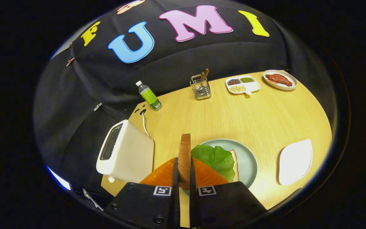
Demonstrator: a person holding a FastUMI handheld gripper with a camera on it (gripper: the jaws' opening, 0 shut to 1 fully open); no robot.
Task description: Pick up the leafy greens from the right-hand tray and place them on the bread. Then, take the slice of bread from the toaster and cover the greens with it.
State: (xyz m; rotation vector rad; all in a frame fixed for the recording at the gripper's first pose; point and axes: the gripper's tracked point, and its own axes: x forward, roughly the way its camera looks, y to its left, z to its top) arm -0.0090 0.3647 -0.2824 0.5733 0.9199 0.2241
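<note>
I have the hand-held gripper (183, 173) narrowed onto one slice of toasted bread (184, 156), both fingers pressing its flat faces; the slice stands on edge, upright, brown crust toward me, just above the near rim of the round pale-green plate (249, 159). On that plate I count one ruffled green lettuce leaf (216, 157) lying on a second slice of bread (234, 165), of which only the pale right edge peeks out. One white boxy toaster (129, 156) stands just left of the fingers, smooth-sided, its single dark slot on top, a white cord running behind it. Right of the plate, apart from it, lies one empty white tray with rounded corners (295, 162).

Along the far side of the light wood-grain desk (233, 117) I count four things — one clear plastic bottle with a green label (149, 96), tilted; one wire mesh utensil holder (200, 86) with wooden handles; one white divided dish (242, 84) with three compartments of grains; one oval white dish holding a reddish-brown slab (280, 79).
</note>
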